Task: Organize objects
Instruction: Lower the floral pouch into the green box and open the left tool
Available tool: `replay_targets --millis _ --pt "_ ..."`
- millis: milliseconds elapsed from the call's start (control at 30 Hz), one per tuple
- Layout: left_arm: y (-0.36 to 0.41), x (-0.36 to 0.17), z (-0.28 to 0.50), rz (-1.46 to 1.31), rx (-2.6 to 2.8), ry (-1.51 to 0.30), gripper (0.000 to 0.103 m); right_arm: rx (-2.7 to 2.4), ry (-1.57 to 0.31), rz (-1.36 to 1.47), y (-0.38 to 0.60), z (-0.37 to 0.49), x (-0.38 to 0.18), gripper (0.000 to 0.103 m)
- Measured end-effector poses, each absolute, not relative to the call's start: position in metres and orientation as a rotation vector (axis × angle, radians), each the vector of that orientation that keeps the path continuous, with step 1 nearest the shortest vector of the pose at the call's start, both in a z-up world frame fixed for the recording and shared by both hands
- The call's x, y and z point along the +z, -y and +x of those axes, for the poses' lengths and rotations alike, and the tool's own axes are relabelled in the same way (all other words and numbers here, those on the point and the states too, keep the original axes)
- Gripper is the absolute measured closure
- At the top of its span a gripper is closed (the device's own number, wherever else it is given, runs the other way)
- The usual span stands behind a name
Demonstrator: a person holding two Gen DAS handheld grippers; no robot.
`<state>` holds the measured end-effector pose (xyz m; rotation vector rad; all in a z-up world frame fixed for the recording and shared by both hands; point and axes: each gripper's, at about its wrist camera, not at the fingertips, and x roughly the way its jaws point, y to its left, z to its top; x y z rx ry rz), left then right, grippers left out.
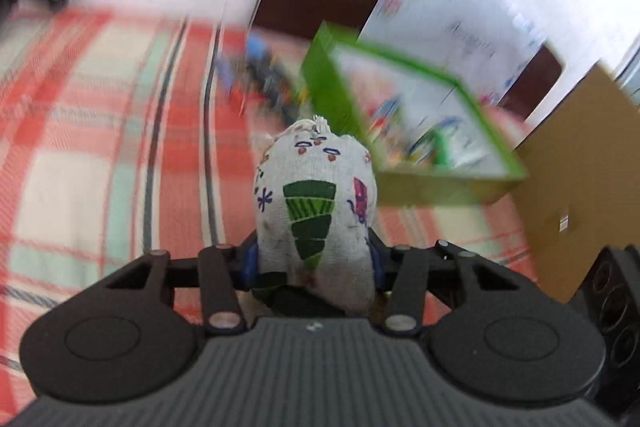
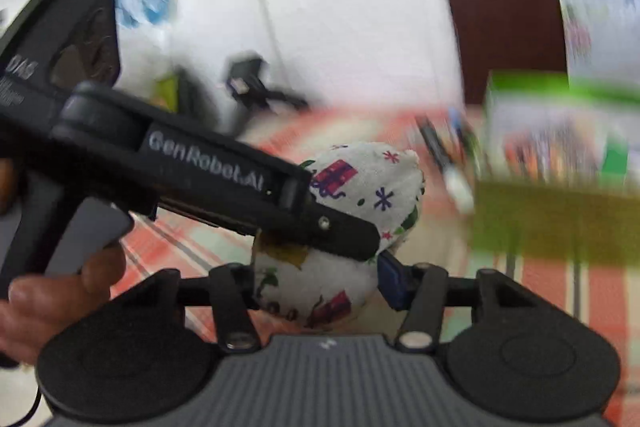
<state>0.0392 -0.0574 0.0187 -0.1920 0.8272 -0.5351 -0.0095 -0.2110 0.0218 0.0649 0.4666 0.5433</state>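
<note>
A white fabric pouch (image 1: 316,195) printed with green, purple and pink shapes stands upright between the blue pads of my left gripper (image 1: 314,261), which is shut on its lower half. In the right wrist view the same pouch (image 2: 372,183) sits in my right gripper (image 2: 320,287). The right blue pad (image 2: 394,283) lies against the pouch's side, and the pouch hides the other pad. The left gripper's black finger (image 2: 340,227) crosses from the left and presses over the pouch's middle. A hand (image 2: 60,291) holds that gripper's handle.
A red, cream and green plaid cloth (image 1: 80,147) covers the surface. An open green box (image 1: 440,191) of colourful items stands just right of the pouch, with a brown cardboard box (image 1: 580,167) beyond it. Blurred pens (image 1: 264,75) lie behind. A black device (image 2: 248,83) sits by the white wall.
</note>
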Motion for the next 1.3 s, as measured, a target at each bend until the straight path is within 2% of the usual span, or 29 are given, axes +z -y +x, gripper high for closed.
replay_targets --millis 200,433,500,533,567,600,667,733,933,1300 --pt "0.119 0.079 0.055 -0.098 -0.646 -0.668 0.052 0.399 -0.252 0.032 0.258 -0.003 0.061 0.052" --pt "0.245 0.063 0.113 -0.001 -0.769 -0.717 0.051 0.206 -0.352 0.137 0.364 0.053 0.055 0.051" --pt "0.275 0.053 0.131 0.038 -0.755 -0.72 0.045 0.155 -0.392 0.162 0.383 0.079 0.045 0.044" --pt "0.288 0.046 0.141 0.069 -0.724 -0.72 0.037 0.101 -0.427 0.148 0.386 0.095 0.038 0.026" --pt "0.297 0.04 0.149 0.096 -0.665 -0.732 0.036 0.014 -0.461 0.135 0.391 0.107 0.03 0.013" --pt "0.301 0.033 0.156 0.112 -0.624 -0.757 0.036 -0.049 -0.486 0.135 0.396 0.113 0.026 0.016" --pt "0.294 0.032 0.16 0.065 -0.632 -0.787 0.036 -0.036 -0.463 0.22 0.411 0.106 0.02 0.018" --pt "0.284 0.039 0.151 0.053 -0.631 -0.75 0.036 -0.053 -0.427 0.225 0.41 0.091 0.016 0.015" --pt "0.254 0.06 0.11 0.057 -0.59 -0.687 0.036 -0.091 -0.344 0.235 0.397 0.036 0.022 0.015" --pt "0.2 0.05 0.034 0.153 -0.437 -0.722 0.035 0.02 -0.427 0.246 0.361 -0.032 0.03 0.012"
